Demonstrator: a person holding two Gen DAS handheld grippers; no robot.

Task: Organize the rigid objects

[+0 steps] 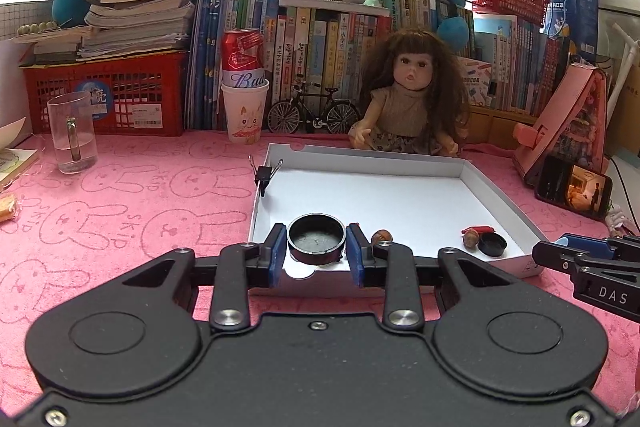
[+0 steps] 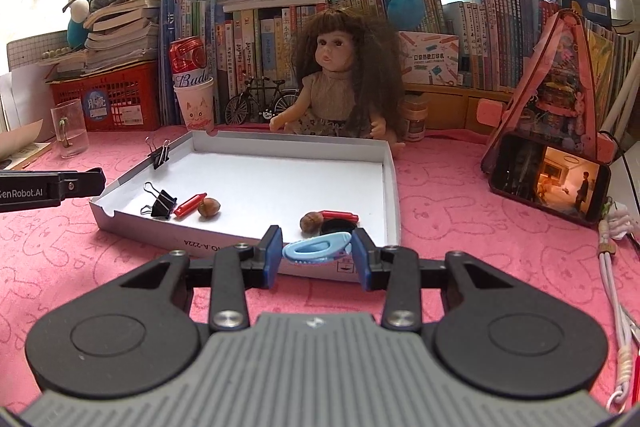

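The left gripper (image 1: 316, 253) fills the bottom of its view, its blue pads (image 1: 277, 259) pressed on either side of a round black lid (image 1: 316, 243), held just above the near edge of the white tray (image 1: 496, 187). Just right of the lid a nut (image 1: 382, 237) lies in the tray, and further right a second nut (image 1: 470, 238), a red stick (image 1: 478, 229) and a small black cap (image 1: 492, 243) sit close together at the tray's near right corner. A binder clip (image 1: 264, 175) is clamped on the tray's left wall. At the right edge of this view the right gripper pokes in.

In the right wrist view, the right gripper (image 2: 318, 253) is closed on a light blue hair clip (image 2: 316, 247), lying crosswise between its pads, low centre of the frame over the tray's near wall. Behind it lie a nut, a red stick and the black cap; toward the left of the tray lie a second binder clip (image 2: 160, 205), another red stick (image 2: 190, 205) and a nut (image 2: 209, 207). The left gripper's finger enters at the left edge.

Beyond the tray, in the centre, a doll (image 2: 340, 83) sits on the pink cloth (image 2: 460, 195). A glass mug (image 1: 73, 133) stands at left, a phone (image 2: 550, 183) at right.
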